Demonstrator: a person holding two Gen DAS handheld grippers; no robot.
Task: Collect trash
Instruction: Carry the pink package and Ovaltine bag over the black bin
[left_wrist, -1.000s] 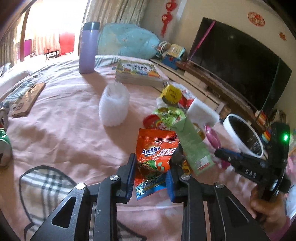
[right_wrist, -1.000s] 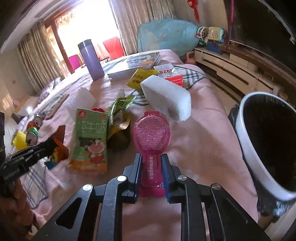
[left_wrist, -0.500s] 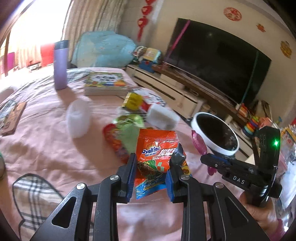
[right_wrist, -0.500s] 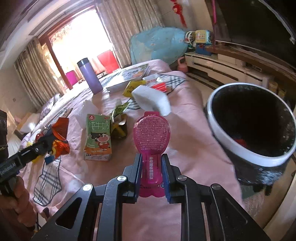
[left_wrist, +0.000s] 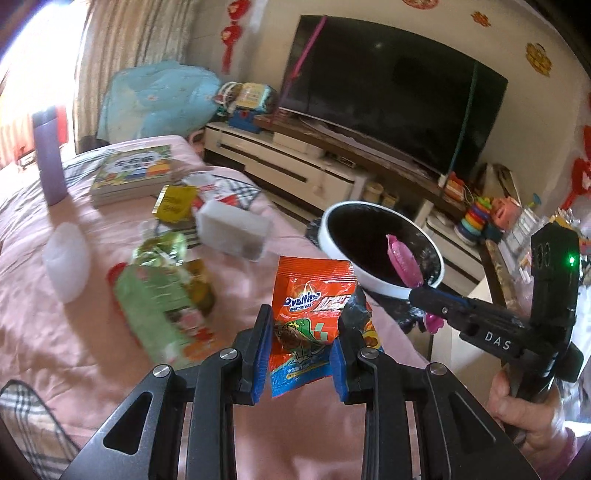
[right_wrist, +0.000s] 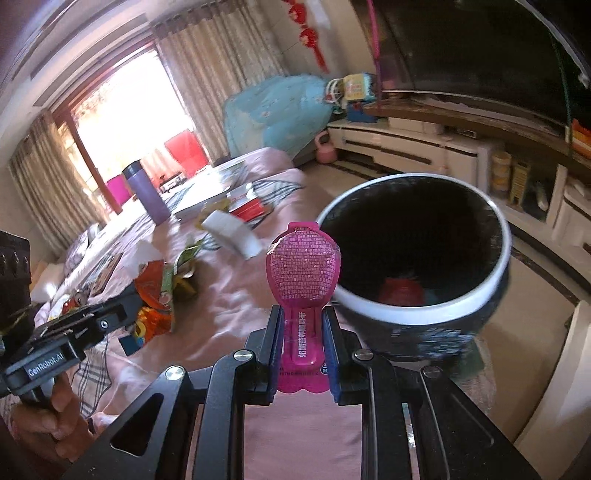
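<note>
My left gripper (left_wrist: 301, 332) is shut on an orange Ovaltine snack packet (left_wrist: 308, 299), held above the pink bedspread (left_wrist: 55, 332). My right gripper (right_wrist: 303, 332) is shut on the stem of a pink spoon-shaped wrapper (right_wrist: 303, 269), whose round head stands up beside the rim of the black, white-rimmed trash bin (right_wrist: 476, 273). In the left wrist view the right gripper (left_wrist: 424, 299) holds that pink wrapper (left_wrist: 400, 258) over the near edge of the bin (left_wrist: 340, 218). Something red lies at the bin's bottom. In the right wrist view the left gripper (right_wrist: 129, 306) with the orange packet (right_wrist: 151, 291) is at the left.
On the bed lie a green milk carton (left_wrist: 155, 302), a green wrapper (left_wrist: 162, 247), a white block (left_wrist: 232, 229), a yellow packet (left_wrist: 173, 201), a white ribbed cup (left_wrist: 66, 258), a book (left_wrist: 133, 171) and a purple flask (left_wrist: 48, 158). A TV (left_wrist: 391, 88) on a low cabinet stands behind the bin.
Both grippers have swung right, away from the litter on the bed, toward the bin. The pink wrapper now reaches the bin's rim; the orange packet follows behind it.
</note>
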